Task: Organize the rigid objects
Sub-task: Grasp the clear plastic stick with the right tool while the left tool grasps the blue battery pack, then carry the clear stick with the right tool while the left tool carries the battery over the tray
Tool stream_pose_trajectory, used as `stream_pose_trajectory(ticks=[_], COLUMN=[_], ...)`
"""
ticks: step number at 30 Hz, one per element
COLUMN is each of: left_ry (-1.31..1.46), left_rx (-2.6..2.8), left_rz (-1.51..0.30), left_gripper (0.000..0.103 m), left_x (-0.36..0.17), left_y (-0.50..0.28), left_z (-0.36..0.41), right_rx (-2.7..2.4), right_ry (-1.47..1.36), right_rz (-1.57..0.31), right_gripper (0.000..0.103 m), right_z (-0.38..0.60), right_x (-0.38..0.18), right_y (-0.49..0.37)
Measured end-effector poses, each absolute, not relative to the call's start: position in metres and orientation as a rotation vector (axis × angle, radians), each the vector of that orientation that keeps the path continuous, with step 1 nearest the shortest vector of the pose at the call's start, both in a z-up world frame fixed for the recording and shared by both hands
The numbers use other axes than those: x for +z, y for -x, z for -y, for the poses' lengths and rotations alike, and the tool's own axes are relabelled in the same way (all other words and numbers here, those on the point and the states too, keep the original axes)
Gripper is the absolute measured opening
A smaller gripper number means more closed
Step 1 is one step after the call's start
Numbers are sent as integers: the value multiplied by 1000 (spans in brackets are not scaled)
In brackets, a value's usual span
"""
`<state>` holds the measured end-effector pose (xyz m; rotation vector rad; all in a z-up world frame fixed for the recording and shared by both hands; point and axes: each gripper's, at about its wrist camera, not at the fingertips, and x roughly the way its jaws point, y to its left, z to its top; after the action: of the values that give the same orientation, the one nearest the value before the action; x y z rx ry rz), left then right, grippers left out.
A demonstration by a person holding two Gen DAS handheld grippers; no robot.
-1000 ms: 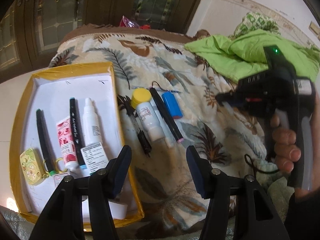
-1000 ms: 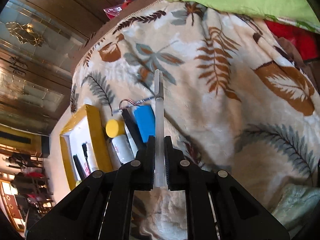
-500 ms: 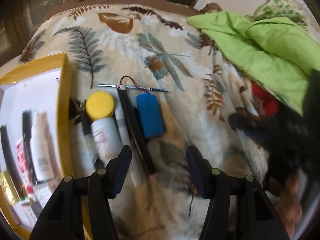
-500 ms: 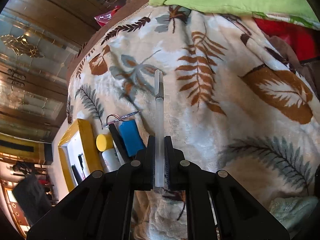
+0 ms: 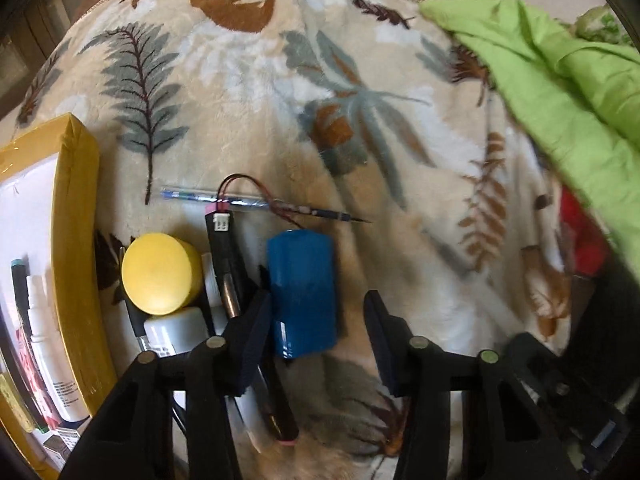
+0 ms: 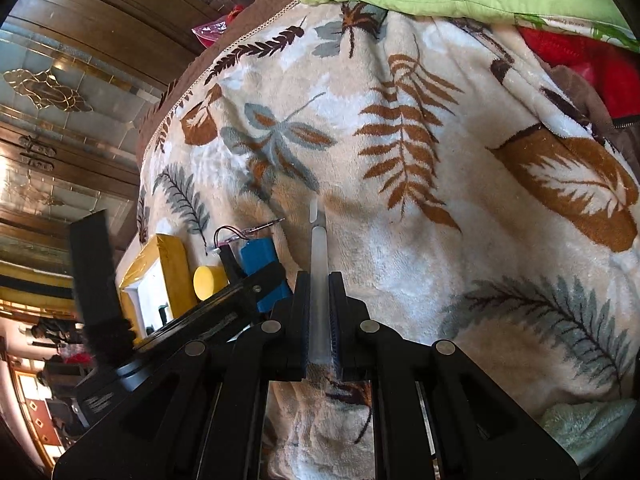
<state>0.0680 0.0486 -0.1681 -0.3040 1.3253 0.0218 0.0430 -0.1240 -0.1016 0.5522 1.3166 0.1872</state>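
We hang our left gripper [image 5: 316, 320] over the blue battery [image 5: 302, 294] on the blanket [image 5: 260, 80], jaws just narrowing, not yet pinching, likely to lift it toward the tray [image 5: 76, 216]. Our right gripper [image 6: 319, 316] clamps a clear pen [image 6: 319, 280], keeping it ready.
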Motion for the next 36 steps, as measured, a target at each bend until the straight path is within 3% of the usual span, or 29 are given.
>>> stream_pose_trajectory(ticks=[2, 13, 21, 36], left_ry=[292, 121, 356, 481], left_rx=[47, 47, -113, -273], left_rz=[-1335, -1318, -1347, -1299], left_gripper=[33, 34, 34, 34], left_x=[-172, -174, -173, -137], left_y=[-67, -54, -5, 73], left_z=[-49, -22, -43, -61], right_rx=[187, 176, 172, 188], right_ry=[-556, -570, -576, -541], right_rz=[-1311, -1308, -1305, -1308], right_gripper=[8, 8, 8, 8], right_z=[124, 127, 129, 121], right_x=[-102, -102, -103, -103], right_y=[-44, -44, -44, -43])
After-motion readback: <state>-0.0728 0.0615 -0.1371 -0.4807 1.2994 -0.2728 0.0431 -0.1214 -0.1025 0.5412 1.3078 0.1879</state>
